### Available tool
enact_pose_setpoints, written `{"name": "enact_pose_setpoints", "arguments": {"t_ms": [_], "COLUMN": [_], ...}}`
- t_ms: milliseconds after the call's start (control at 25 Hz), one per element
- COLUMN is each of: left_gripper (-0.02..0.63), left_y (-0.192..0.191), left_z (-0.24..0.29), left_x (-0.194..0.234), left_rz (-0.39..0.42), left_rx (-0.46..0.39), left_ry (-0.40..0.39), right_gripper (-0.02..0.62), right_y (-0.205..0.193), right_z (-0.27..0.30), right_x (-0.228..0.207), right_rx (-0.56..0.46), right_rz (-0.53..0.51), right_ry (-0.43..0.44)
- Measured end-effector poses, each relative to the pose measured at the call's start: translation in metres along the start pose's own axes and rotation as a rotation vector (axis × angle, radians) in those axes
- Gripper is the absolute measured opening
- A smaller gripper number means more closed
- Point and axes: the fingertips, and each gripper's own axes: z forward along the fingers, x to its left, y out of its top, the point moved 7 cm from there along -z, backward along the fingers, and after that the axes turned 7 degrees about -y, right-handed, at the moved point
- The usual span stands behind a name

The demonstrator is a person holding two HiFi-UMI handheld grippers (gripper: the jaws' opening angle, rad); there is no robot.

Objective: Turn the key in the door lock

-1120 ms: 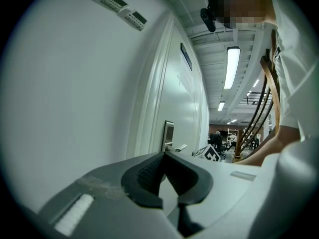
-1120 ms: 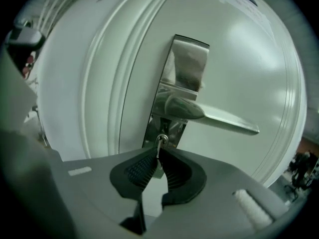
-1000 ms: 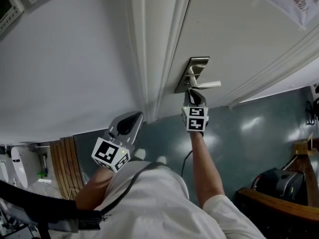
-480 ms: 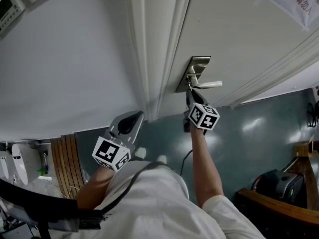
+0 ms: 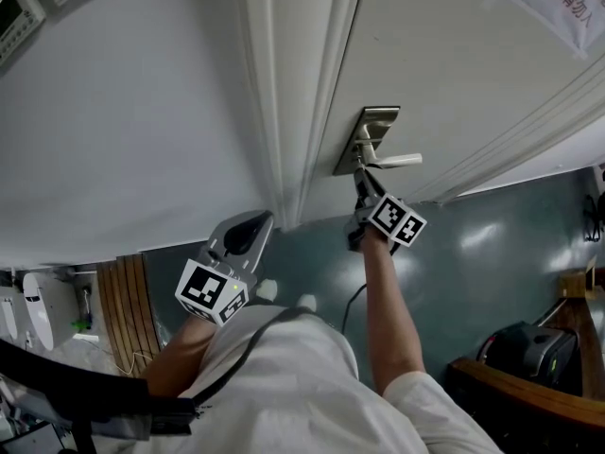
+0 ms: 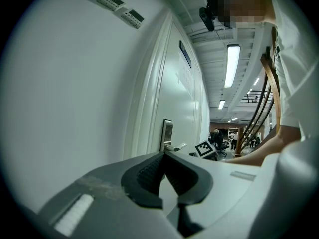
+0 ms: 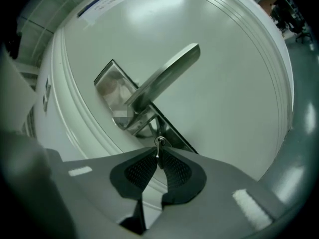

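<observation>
Rolling about its own long axis was the one change. The right gripper had twisted since the earlier frames, and its marker cube had gone from square-on to sharply tilted. It kept its place just under the door handle. Its fingers were clamped by their tips on the head of the key, which stood in the lock plate just below the handle's root. In the right gripper view, plate and handle lay slanted across the picture, as they would with the wrist well turned. The handle itself looked unmoved.

Well to the left of the handle, off the door and in front of the wall, the left gripper hung where it had been. Its fingers were together on nothing.

Since the key was pinched while the wrist rolled, the turn was most likely under way, with the key carried part of the way round. Whether the bolt had been thrown could not be seen. The hold was thin, right at the fingertips, so a stiff lock could have made the key slip.
</observation>
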Motion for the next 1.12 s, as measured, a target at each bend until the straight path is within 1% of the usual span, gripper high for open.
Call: {"name": "enact_pose_setpoints", "arguments": {"t_ms": [280, 480, 680, 760, 840, 960, 1120], "left_gripper": [0.006, 0.006, 0.006, 0.006, 0.006, 0.006, 0.006], "left_y": [0.001, 0.0, 0.0, 0.001, 0.001, 0.001, 0.0], "left_z": [0.003, 0.003, 0.003, 0.004, 0.004, 0.003, 0.0], "left_x": [0.0, 0.0, 0.001, 0.0, 0.0, 0.0, 0.001], "left_rz": [0.0, 0.0, 0.001, 0.003, 0.001, 0.002, 0.005], "left_rx": [-0.002, -0.001, 0.0, -0.002, -0.001, -0.001, 0.0], "left_ry": [-0.004, -0.004, -0.004, -0.005, -0.001, 0.001, 0.008], "right_gripper": [0.04, 0.035, 0.035, 0.034, 0.028, 0.028, 0.028], "right_y": [-0.001, -0.006, -0.008, -0.01, -0.014, -0.018, -0.027], "right_z": [0.001, 0.002, 0.004, 0.005, 0.007, 0.008, 0.012], "right_x": [-0.006, -0.015, -0.021, -0.025, -0.029, -0.033, -0.04], "right_rx": [0.004, 0.0, 0.002, -0.002, -0.006, -0.006, -0.005], "right_rz": [0.165, 0.366, 0.482, 0.571, 0.684, 0.815, 1.041], "right_ry": [0.06, 0.119, 0.162, 0.182, 0.215, 0.251, 0.339]}}
